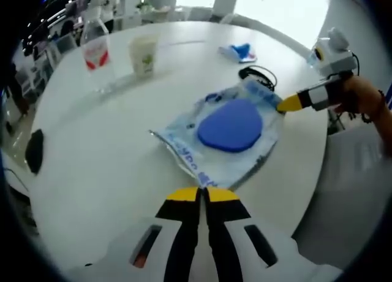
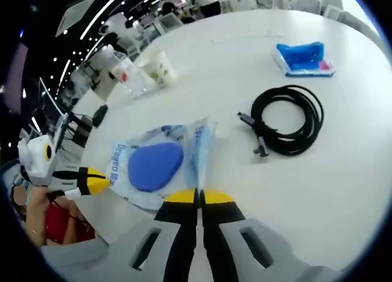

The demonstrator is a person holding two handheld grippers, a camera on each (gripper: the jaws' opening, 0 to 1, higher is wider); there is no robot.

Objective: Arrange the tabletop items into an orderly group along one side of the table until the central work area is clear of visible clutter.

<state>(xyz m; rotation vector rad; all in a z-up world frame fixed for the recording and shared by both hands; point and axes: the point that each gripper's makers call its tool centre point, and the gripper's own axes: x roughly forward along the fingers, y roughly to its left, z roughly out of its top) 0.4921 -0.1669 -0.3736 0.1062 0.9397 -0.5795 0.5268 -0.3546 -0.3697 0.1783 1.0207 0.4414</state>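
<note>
Both grippers have hold of a clear plastic pouch (image 1: pixel 229 141) with a blue oval pad (image 1: pixel 231 124) inside, which lies near one edge of the round white table (image 1: pixel 110 165). The left gripper (image 1: pixel 203 195) has its fingers pressed together on the pouch's edge nearest that table edge, and the right gripper (image 2: pixel 198 198) is likewise closed, pinching the opposite edge of the pouch. So the step in hand looks like relocating the pouch, carried between the two. The next move, by my judgement, calls for lifting both ends together and keeping the film taut so the pad does not slide, then setting it down beside the other items. Those stand well apart: a water bottle (image 1: pixel 96 49) and a paper cup (image 1: pixel 143 55) close together near the far edge, a coiled black cable (image 2: pixel 286 119) just beyond the pouch, and a blue packet (image 2: pixel 301 57) farther off. A small dark object (image 1: pixel 33 150) sits at the table's edge.
</note>
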